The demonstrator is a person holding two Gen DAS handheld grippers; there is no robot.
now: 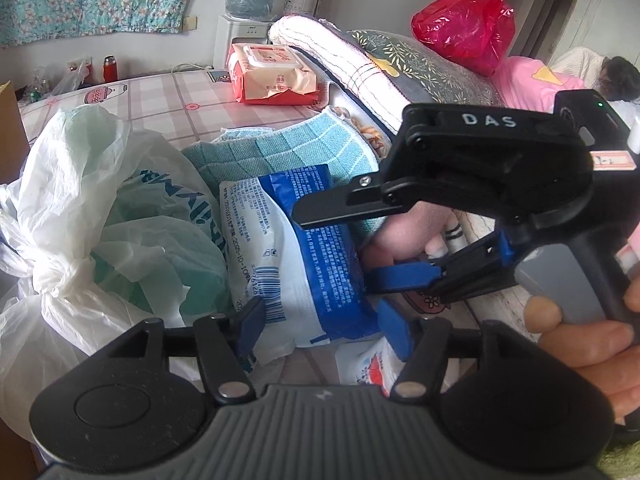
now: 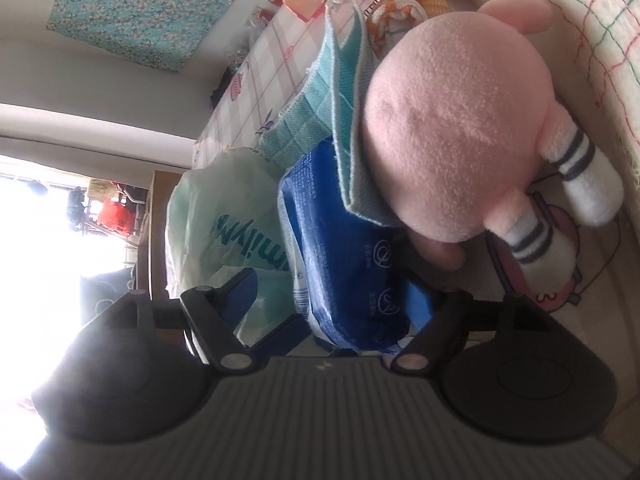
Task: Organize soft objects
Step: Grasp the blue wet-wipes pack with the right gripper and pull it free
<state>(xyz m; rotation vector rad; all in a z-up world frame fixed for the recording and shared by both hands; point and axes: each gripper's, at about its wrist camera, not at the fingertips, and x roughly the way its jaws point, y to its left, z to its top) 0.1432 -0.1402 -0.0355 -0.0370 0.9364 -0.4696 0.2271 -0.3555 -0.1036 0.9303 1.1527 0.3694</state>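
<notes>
Both grippers [image 1: 320,316] [image 2: 336,300] open around blue packet [image 1: 312,248]; pink plush [image 2: 456,128] clear only right-wrist.

Left wrist view: on the bed [image 1: 160,96], a knotted bag [image 1: 100,216] lies left of a pack [image 1: 296,248], touching it. A towel [image 1: 288,148] lies behind the pack, its edge over the pack's top. A plush [image 1: 404,232] lies right of the pack, beside folded quilts [image 1: 384,68]. A wipes pack [image 1: 272,76] sits farther back; another bag [image 1: 468,24] rests on the quilts.
</notes>
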